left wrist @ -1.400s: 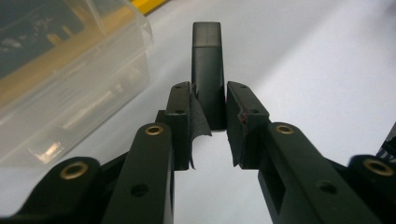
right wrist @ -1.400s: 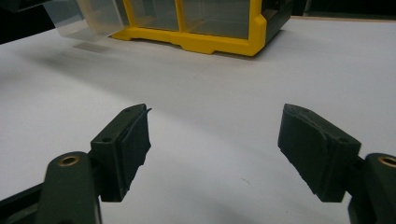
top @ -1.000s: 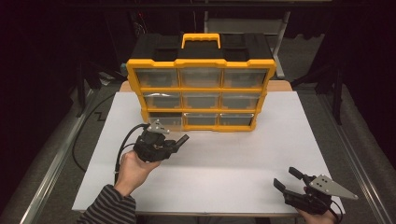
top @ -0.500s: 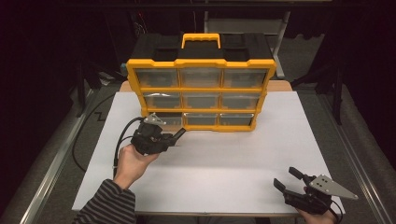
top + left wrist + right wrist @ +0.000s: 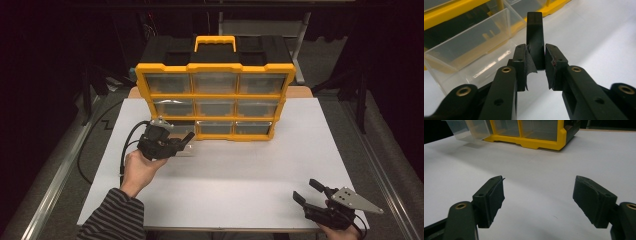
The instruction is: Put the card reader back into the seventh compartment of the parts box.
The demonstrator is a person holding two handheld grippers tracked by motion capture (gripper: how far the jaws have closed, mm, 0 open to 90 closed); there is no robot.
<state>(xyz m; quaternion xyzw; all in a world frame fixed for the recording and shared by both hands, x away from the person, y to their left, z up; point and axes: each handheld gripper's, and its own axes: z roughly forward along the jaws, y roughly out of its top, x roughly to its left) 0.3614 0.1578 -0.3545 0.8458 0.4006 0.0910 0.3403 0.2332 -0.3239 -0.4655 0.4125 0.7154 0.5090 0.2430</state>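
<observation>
Dark room; white table top (image 5: 240, 180) under a yellow-framed organiser cabinet with a black top and clear drawers (image 5: 215, 100). Left gripper (image 5: 172, 145) at the cabinet's bottom-left corner, jaws clenched on a black rectangular block (image 5: 535, 40), which stands upright between the pads. Just beside it, a clear plastic drawer (image 5: 474, 52) is pulled out of the lowest row, nothing visible inside. Other drawers closed; contents cannot be told. Right gripper (image 5: 312, 195) rests near the table's front right edge, jaws released, well apart from the cabinet.
</observation>
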